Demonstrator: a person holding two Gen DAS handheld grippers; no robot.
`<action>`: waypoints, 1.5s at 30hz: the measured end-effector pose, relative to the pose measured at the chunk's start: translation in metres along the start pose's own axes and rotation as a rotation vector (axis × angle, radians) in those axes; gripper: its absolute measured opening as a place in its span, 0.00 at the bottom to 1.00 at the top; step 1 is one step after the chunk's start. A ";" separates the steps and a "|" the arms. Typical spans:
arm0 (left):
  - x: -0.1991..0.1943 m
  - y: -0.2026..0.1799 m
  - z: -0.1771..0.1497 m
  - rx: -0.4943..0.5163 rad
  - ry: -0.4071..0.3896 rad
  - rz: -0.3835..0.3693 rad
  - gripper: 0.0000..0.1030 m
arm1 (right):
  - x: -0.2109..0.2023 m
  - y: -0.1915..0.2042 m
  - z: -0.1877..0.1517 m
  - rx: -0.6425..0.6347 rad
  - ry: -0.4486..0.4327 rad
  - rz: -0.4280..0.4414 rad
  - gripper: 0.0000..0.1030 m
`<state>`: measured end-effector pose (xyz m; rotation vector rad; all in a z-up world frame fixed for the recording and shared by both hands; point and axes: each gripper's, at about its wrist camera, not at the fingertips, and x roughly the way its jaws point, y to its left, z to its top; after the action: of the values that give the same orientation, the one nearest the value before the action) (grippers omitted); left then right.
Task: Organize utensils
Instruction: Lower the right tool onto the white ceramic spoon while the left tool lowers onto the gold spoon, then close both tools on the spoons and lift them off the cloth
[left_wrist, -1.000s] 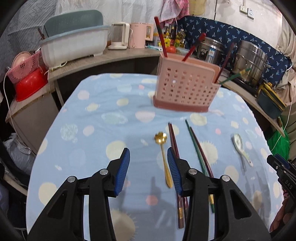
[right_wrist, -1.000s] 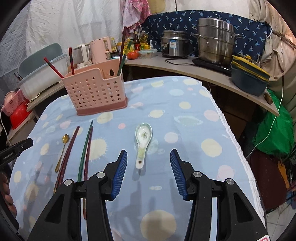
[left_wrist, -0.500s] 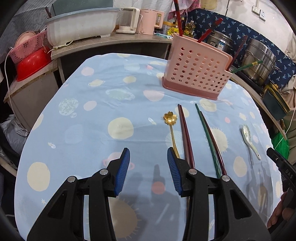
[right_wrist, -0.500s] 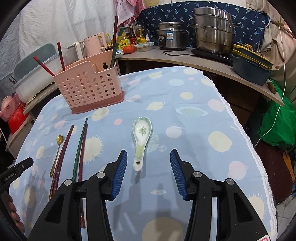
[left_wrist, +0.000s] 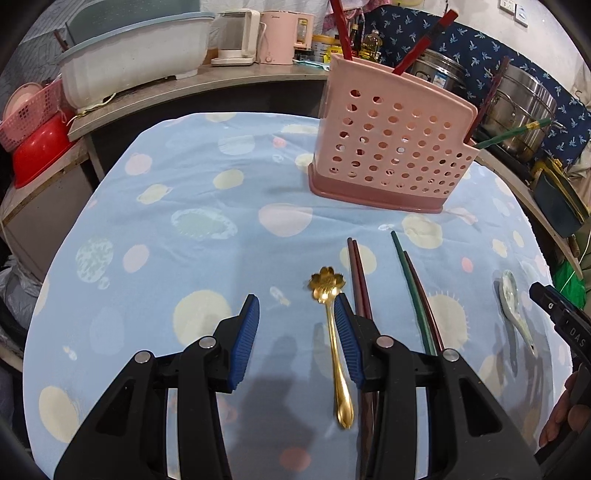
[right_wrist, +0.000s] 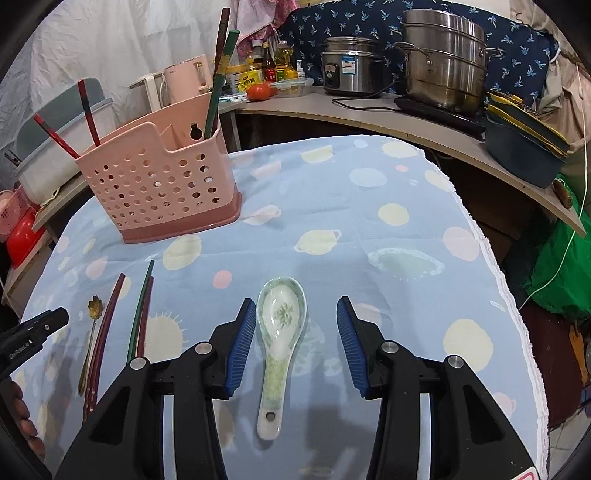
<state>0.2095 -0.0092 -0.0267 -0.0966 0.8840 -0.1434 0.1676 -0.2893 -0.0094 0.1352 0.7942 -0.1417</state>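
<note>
Left gripper (left_wrist: 295, 321) fingers spread wide, holding nothing; gold flower-bowl spoon (left_wrist: 334, 339) lies lower centre, just inside the right finger. Right gripper (right_wrist: 295, 325) equally wide, empty, straddling the ceramic soup spoon (right_wrist: 279, 347). Loose chopsticks (left_wrist: 417, 295) on the worktop (left_wrist: 184, 258). Pink perforated utensil holder (left_wrist: 391, 147) upper right.

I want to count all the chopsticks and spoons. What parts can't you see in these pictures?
- Left wrist view: the right finger of the left hand-held gripper covers the dark red chopsticks' near ends.
- Either view: the pink holder's wall hides the lower parts of the chopsticks inside.
- Right wrist view: the gold spoon is too small for detail.
</note>
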 end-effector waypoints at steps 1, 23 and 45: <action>0.005 -0.001 0.003 0.003 0.005 -0.003 0.39 | 0.003 0.001 0.003 -0.004 0.003 0.002 0.39; 0.051 -0.001 0.018 0.013 0.075 -0.075 0.35 | 0.049 0.010 0.008 -0.040 0.112 0.069 0.20; 0.033 -0.011 0.016 0.056 0.051 -0.136 0.04 | 0.046 0.029 0.001 -0.124 0.170 0.143 0.19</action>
<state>0.2415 -0.0251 -0.0407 -0.1011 0.9234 -0.2984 0.2051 -0.2647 -0.0394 0.0873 0.9577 0.0547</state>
